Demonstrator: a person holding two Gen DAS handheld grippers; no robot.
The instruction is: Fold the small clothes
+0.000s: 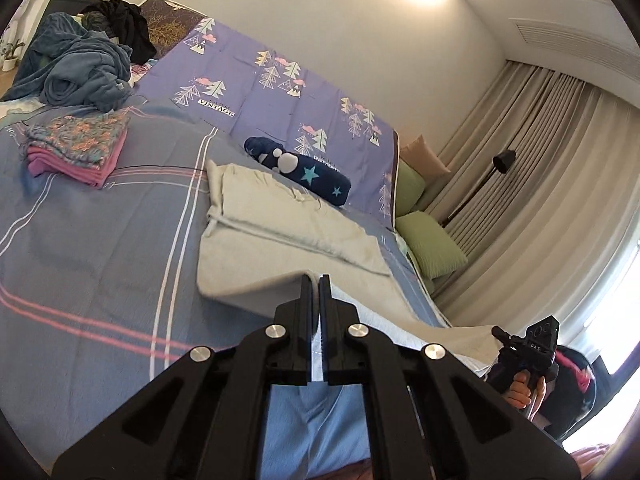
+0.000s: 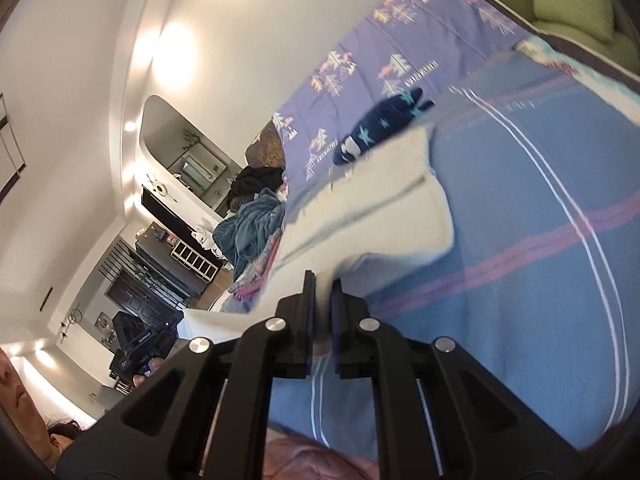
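Both tools (left [image 1: 319, 280], right [image 2: 323, 278]) pinch the cream garment [image 1: 296, 220].

Bright, even indoor light. Blown-out daylight glare at window [image 1: 624, 304]; hot spots from ceiling lights on wall [image 2: 168, 48]. Strong fisheye bending and dark vignette at edges. Left view sharp; right view motion-blurred across bedspread [image 2: 520, 208] and pale garment [image 2: 384, 208]. Shadows soft.

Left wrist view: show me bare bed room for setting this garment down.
Free: striped sheet between the cream garment and the folded pink stack. Crowded: the far corner's blue blanket heap, and the navy star roll tight behind the garment.
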